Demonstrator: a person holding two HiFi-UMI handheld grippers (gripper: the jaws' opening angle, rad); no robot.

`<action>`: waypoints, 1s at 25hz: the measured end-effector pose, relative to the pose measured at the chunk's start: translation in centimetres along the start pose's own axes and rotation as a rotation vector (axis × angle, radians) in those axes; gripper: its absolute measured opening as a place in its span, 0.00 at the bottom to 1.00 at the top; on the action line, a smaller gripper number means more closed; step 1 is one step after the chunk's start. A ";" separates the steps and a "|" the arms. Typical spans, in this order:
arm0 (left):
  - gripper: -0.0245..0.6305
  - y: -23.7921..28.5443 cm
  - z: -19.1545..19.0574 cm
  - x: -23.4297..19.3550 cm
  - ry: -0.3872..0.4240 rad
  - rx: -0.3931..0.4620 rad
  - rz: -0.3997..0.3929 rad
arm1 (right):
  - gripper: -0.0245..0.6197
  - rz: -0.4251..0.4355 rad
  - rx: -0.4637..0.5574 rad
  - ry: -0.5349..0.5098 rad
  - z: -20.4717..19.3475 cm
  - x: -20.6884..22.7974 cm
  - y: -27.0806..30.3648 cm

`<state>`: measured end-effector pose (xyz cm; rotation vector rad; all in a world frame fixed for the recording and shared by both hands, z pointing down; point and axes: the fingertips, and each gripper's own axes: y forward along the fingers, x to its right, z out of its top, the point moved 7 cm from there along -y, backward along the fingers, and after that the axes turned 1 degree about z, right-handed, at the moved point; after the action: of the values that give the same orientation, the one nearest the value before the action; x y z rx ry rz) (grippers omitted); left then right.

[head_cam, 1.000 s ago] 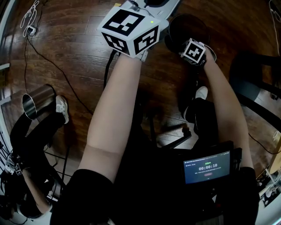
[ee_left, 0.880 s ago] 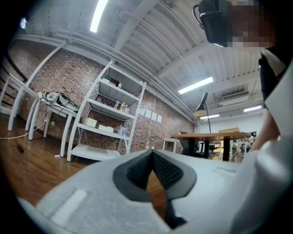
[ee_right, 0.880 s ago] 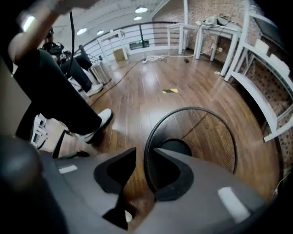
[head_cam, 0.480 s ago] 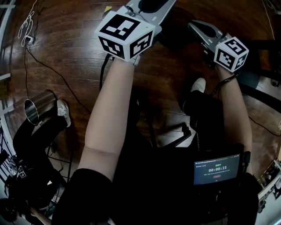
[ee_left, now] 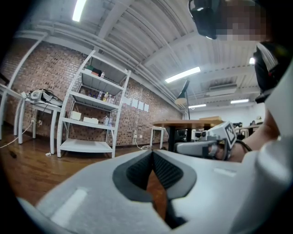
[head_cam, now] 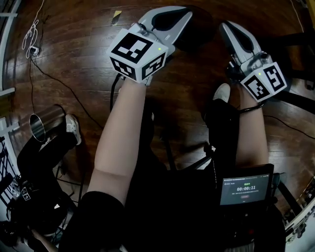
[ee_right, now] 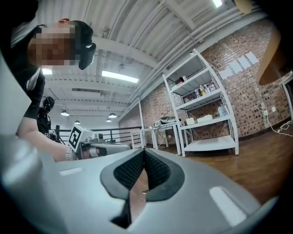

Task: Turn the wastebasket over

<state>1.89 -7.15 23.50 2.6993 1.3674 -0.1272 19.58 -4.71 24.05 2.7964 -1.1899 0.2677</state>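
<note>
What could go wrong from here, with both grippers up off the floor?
The left gripper and right gripper are both shut and empty, so a grab attempted without opening would just knock things. A black cable trails across the floor and could snag a foot. The steel cylinder sits right by another person's shoe; reaching there risks bumping them.

On the floor (head_cam: 74, 44), a metal can (head_cam: 45, 122) is set near the left edge, just beside a shoe (head_cam: 73, 129). A cable (head_cam: 59, 74) is laid behind them. The left gripper (head_cam: 179, 15) and the right gripper (head_cam: 227, 30) are held side by side above the far part. A screen (head_cam: 245, 188) is placed near right.
</note>
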 end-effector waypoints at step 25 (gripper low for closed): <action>0.04 1.3 -2.3 1.3 -0.017 -0.033 0.012 | 0.05 0.130 -0.067 -0.117 -1.4 -0.1 2.5</action>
<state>3.78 -6.51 25.70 2.6727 1.3359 -0.1251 17.51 -6.15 25.42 2.7143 -1.3819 0.0728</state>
